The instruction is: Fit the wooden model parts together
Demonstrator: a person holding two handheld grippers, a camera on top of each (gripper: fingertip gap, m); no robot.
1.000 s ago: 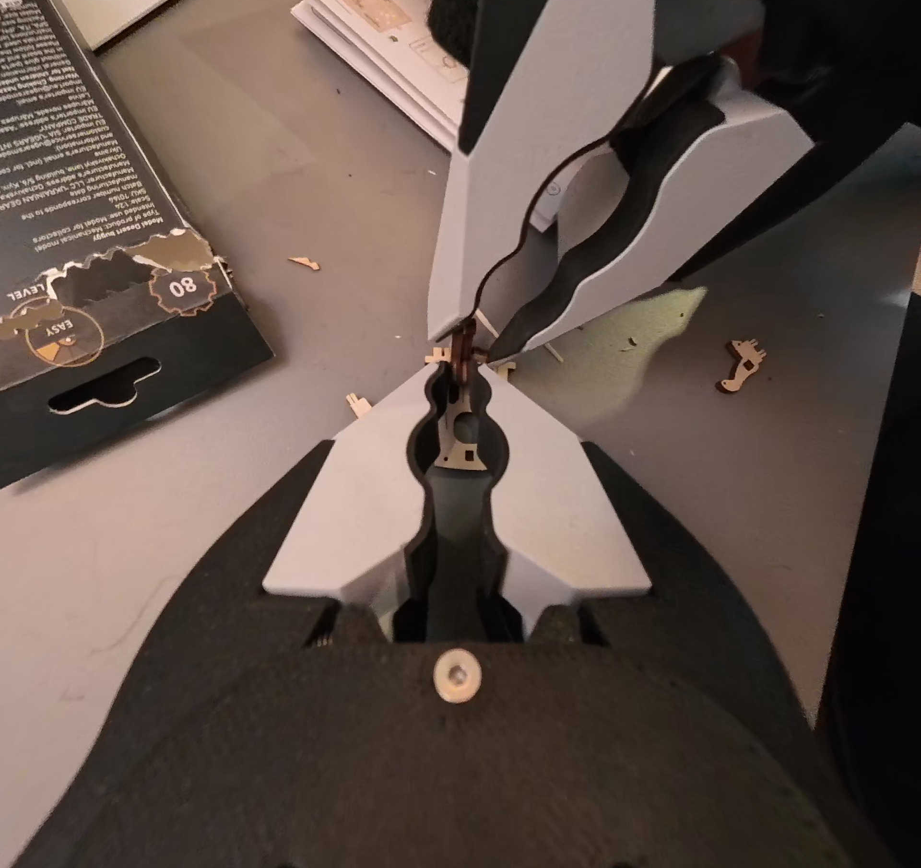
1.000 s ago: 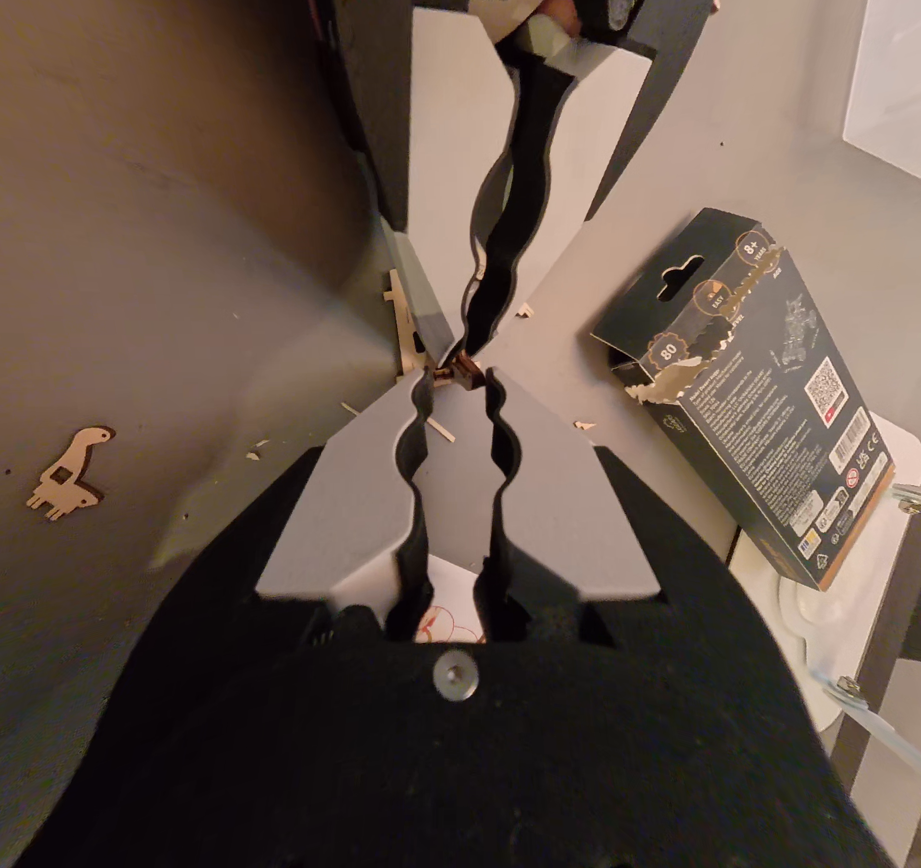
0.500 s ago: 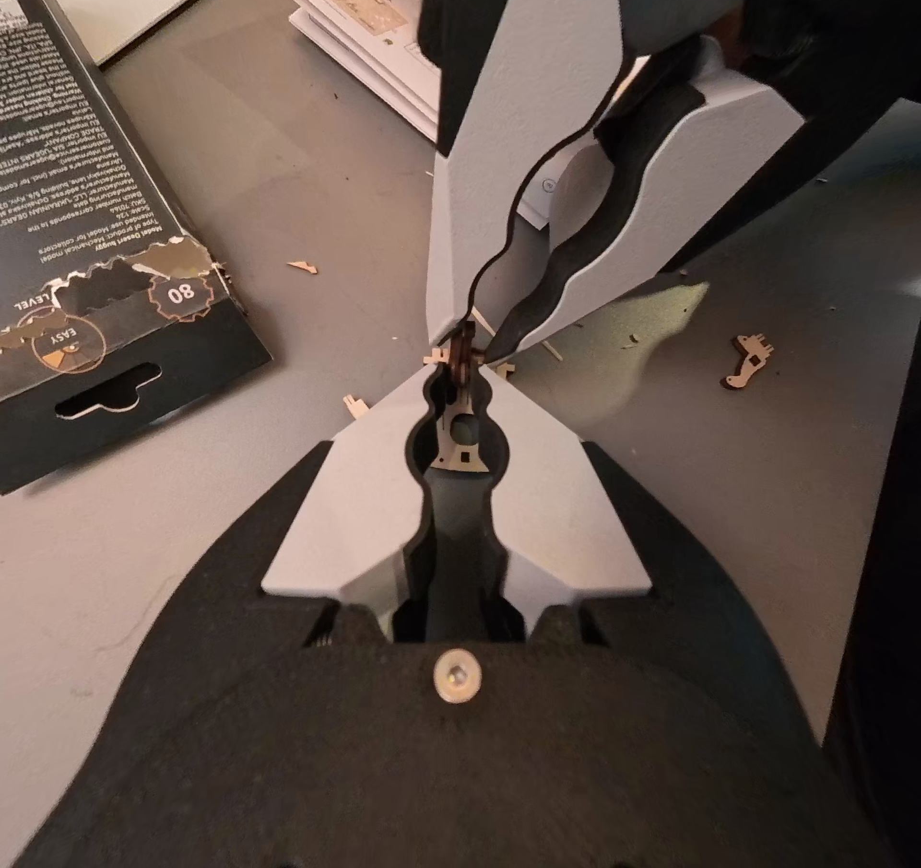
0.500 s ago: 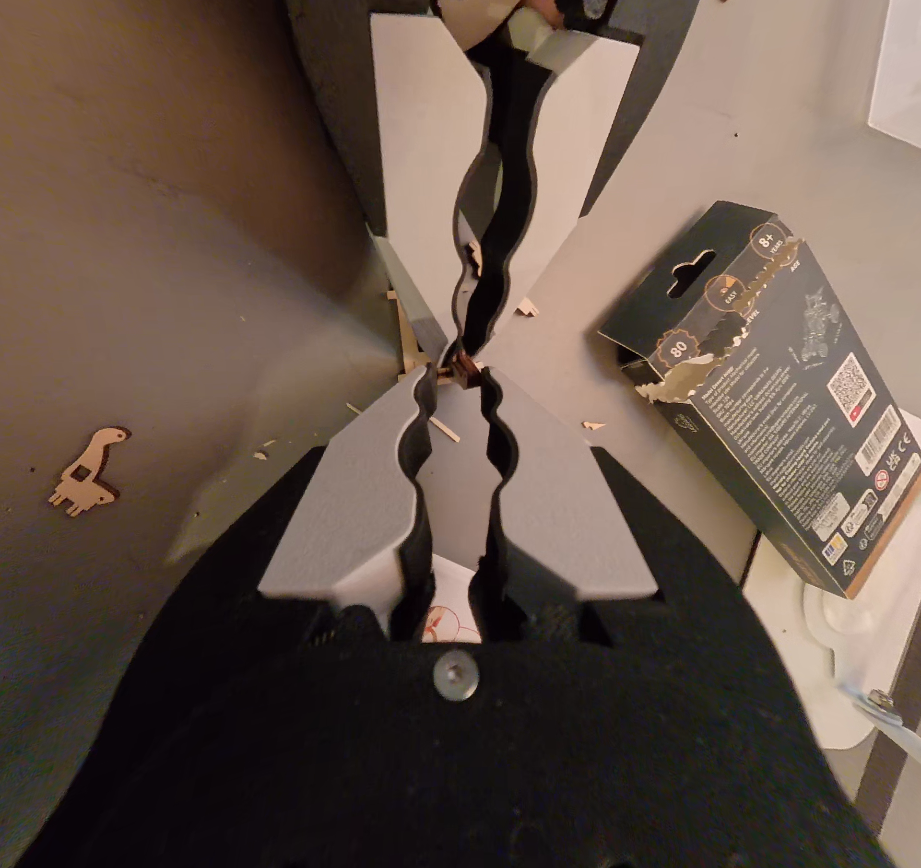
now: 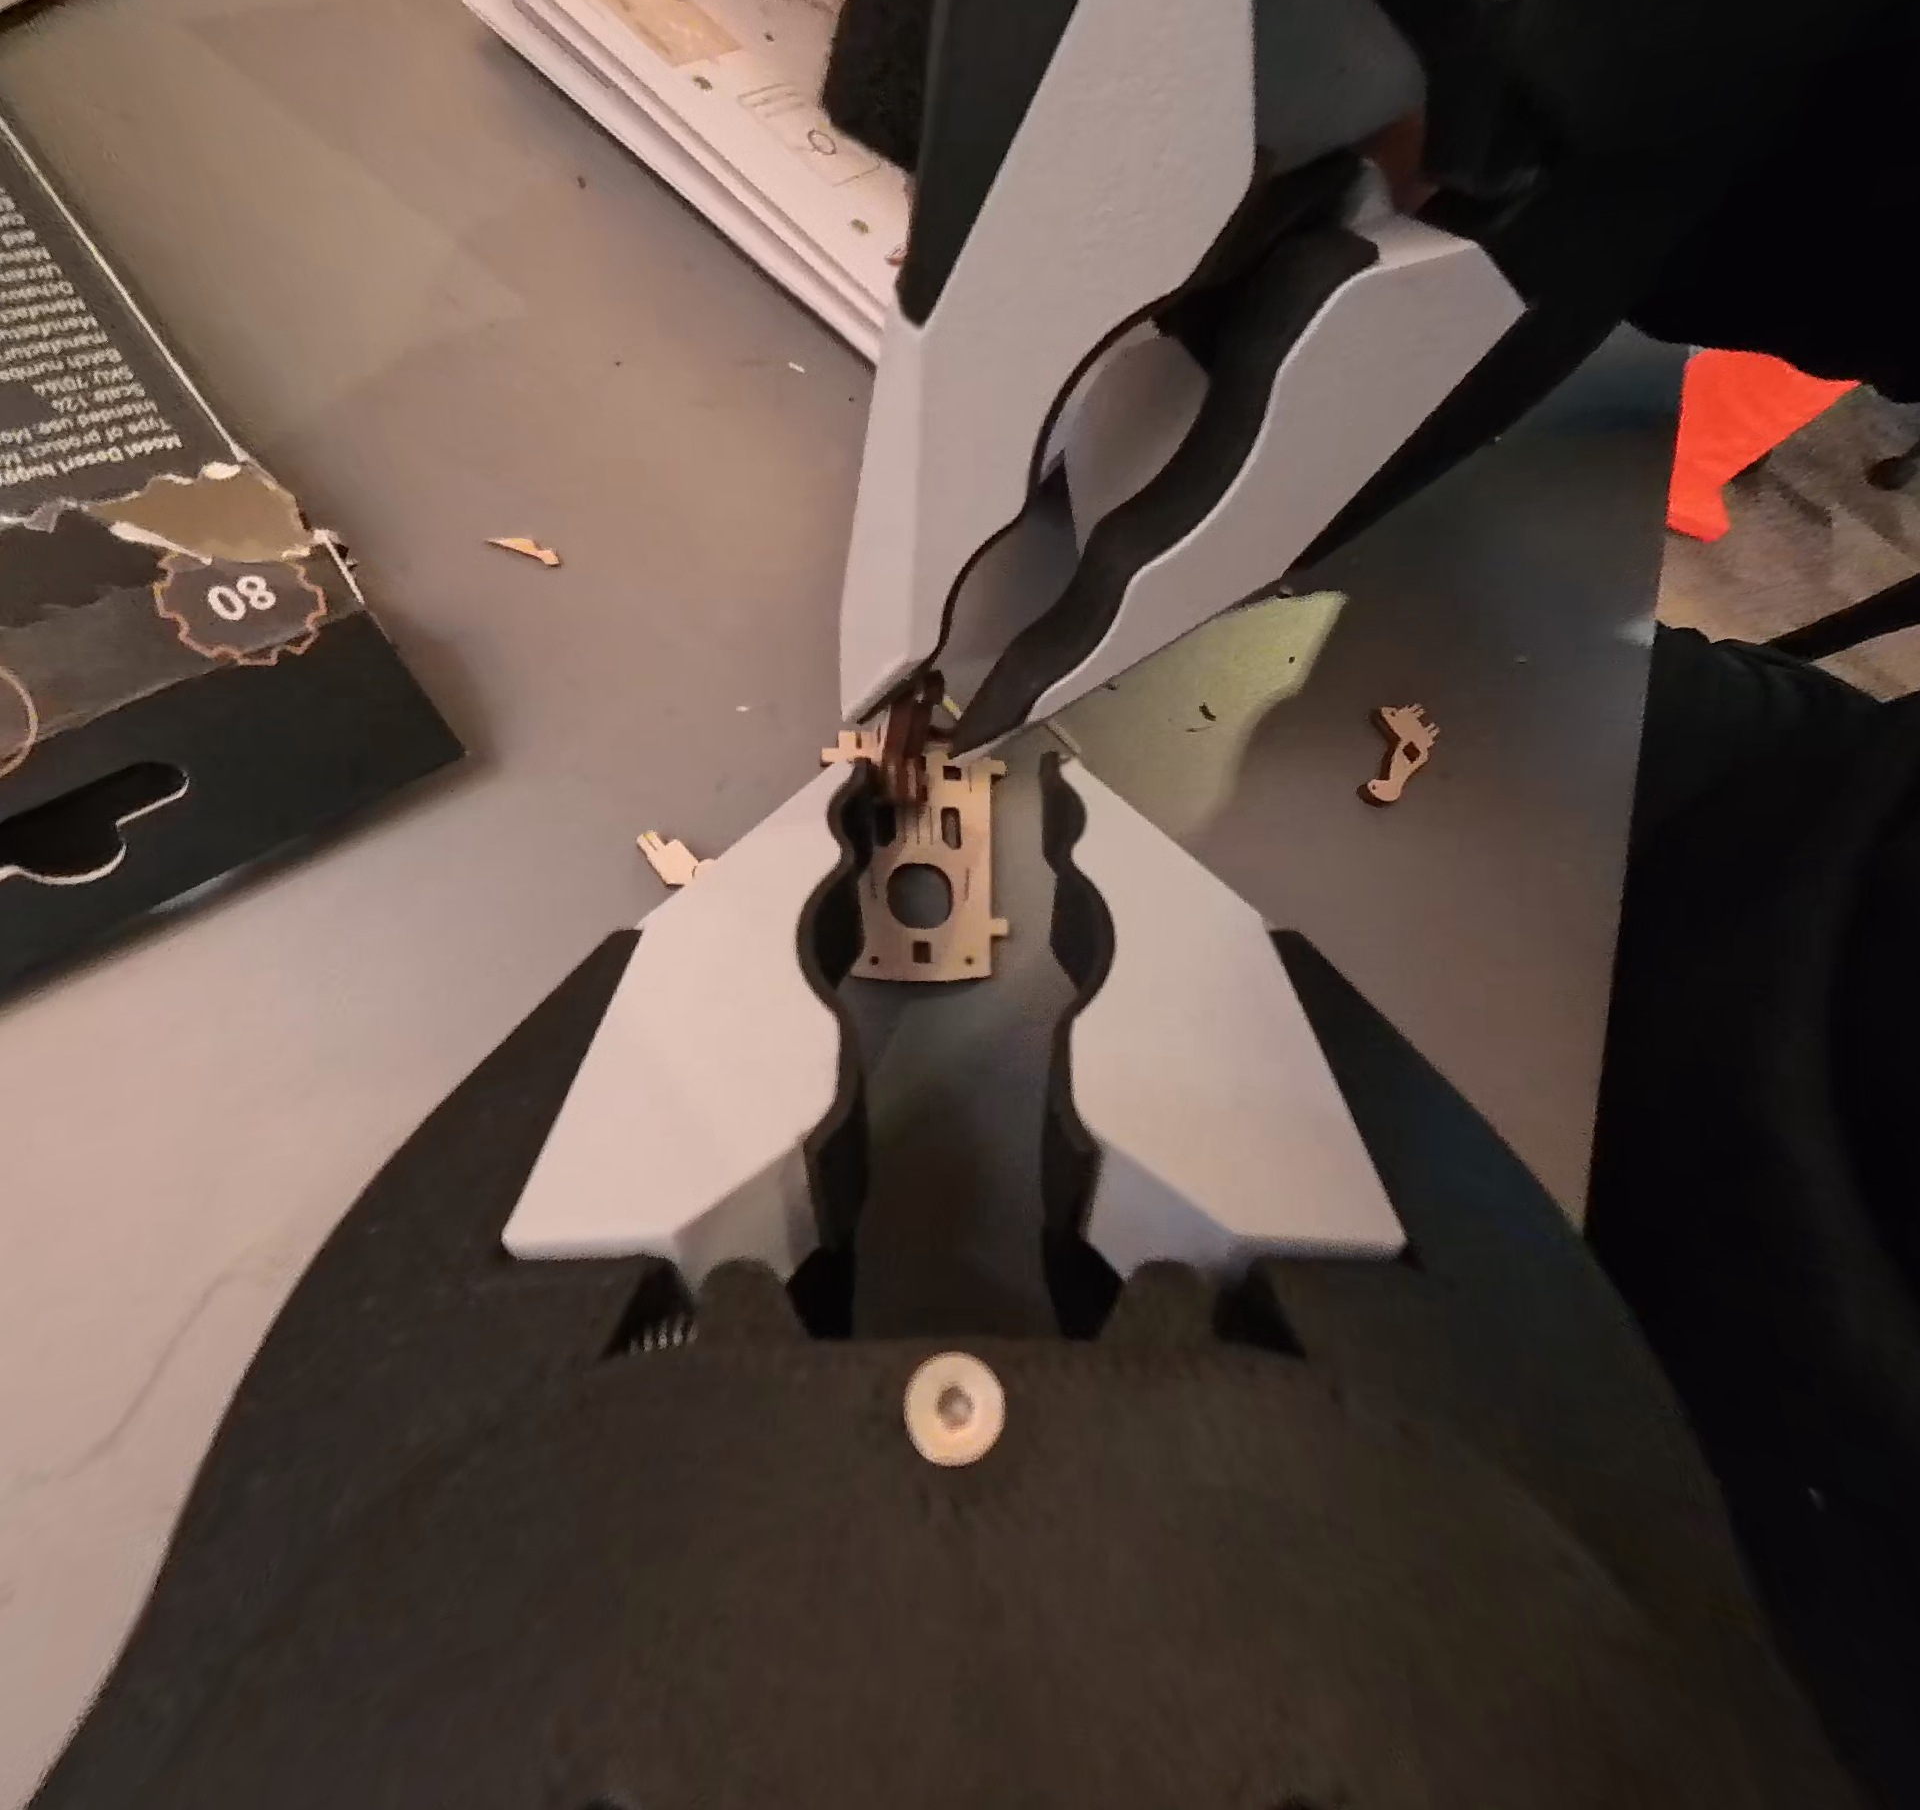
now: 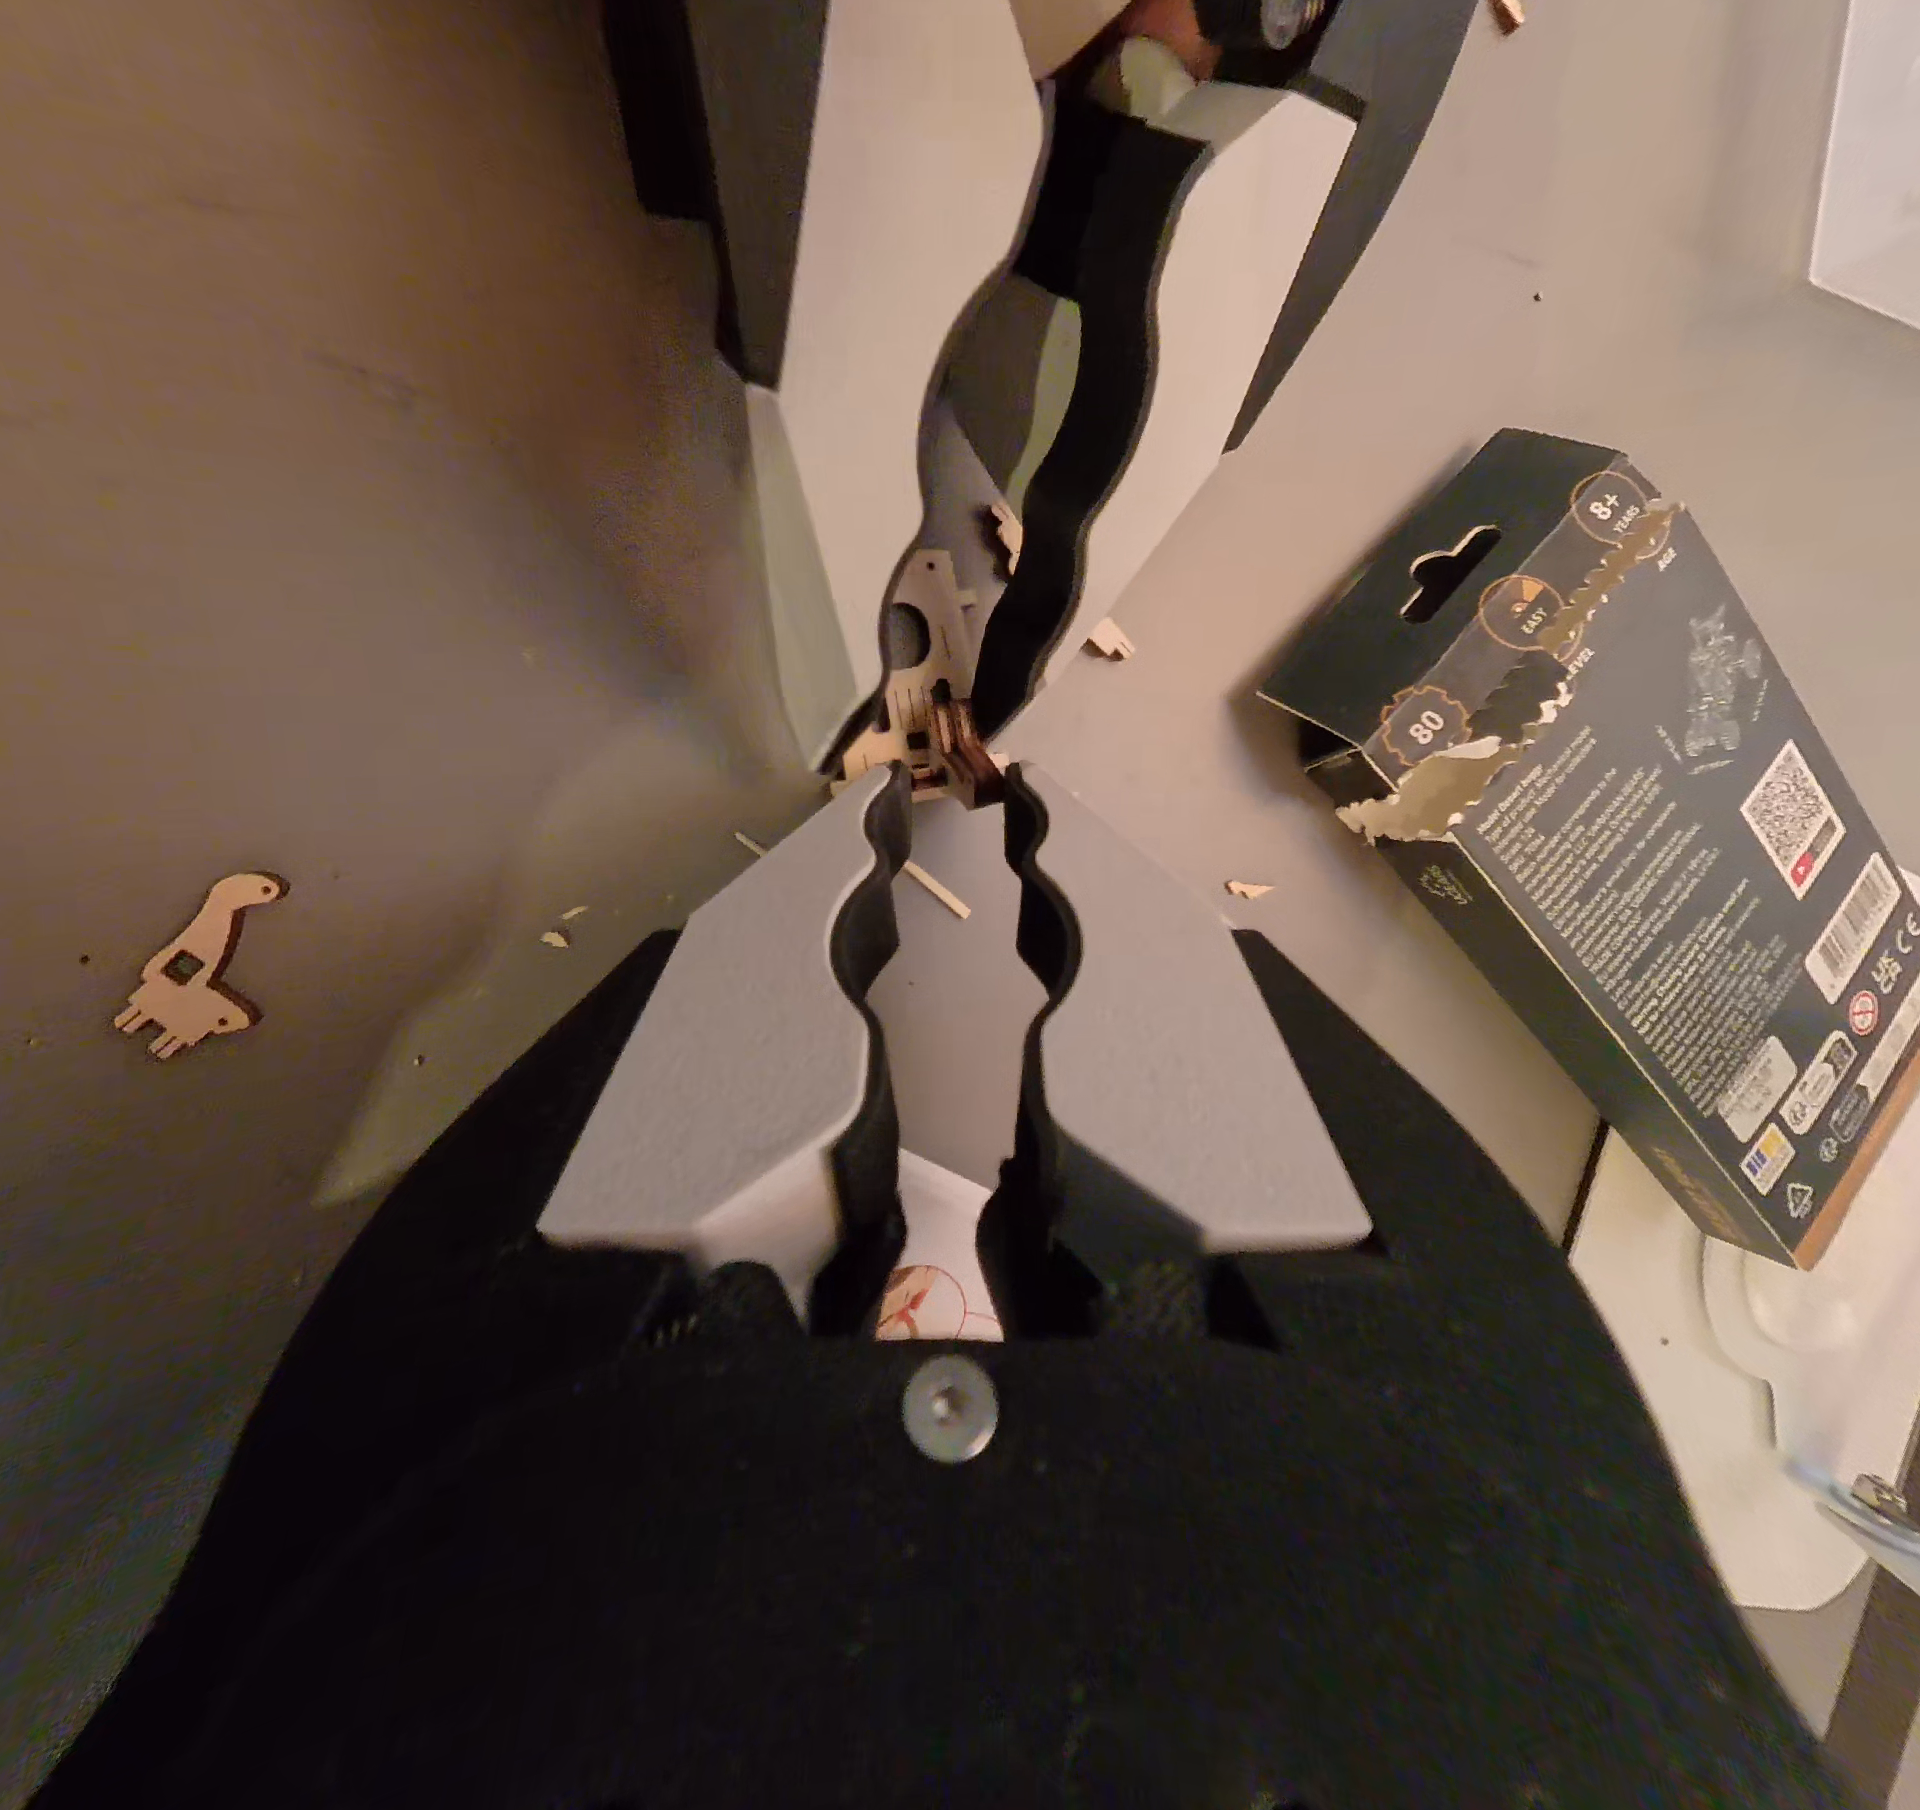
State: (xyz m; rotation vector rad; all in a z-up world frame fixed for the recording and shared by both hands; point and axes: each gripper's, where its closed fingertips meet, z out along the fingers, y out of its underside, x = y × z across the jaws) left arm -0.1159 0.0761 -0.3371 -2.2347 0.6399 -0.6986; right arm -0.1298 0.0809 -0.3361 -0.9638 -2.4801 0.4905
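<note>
My left gripper [image 5: 951, 773] is open. A flat pale wooden plate [image 5: 928, 887] with a round hole stands between its fingers, close to the left pad and clear of the right one. My right gripper [image 6: 951, 773] comes in from the opposite side, tip to tip with the left one, and is shut on a small dark-edged wooden part [image 6: 954, 744]. That part [image 5: 909, 737] sits at the plate's far end. The plate also shows in the right wrist view [image 6: 925, 633], inside the left gripper's [image 6: 909, 737] spread fingers. The right gripper [image 5: 925, 711] reaches down from the upper right in the left wrist view.
A torn black kit box [image 5: 156, 638] [image 6: 1662, 825] lies on the grey table. An open instruction booklet [image 5: 665, 67] lies beyond. An animal-shaped wooden piece [image 5: 1397, 752] [image 6: 197, 971] and small wooden offcuts [image 5: 670, 856] lie loose. An orange object [image 5: 1745, 441] sits past the table edge.
My left gripper has opened; it was shut on the plate before. The plate now shows more of its flat face. My right gripper still holds the small part.
</note>
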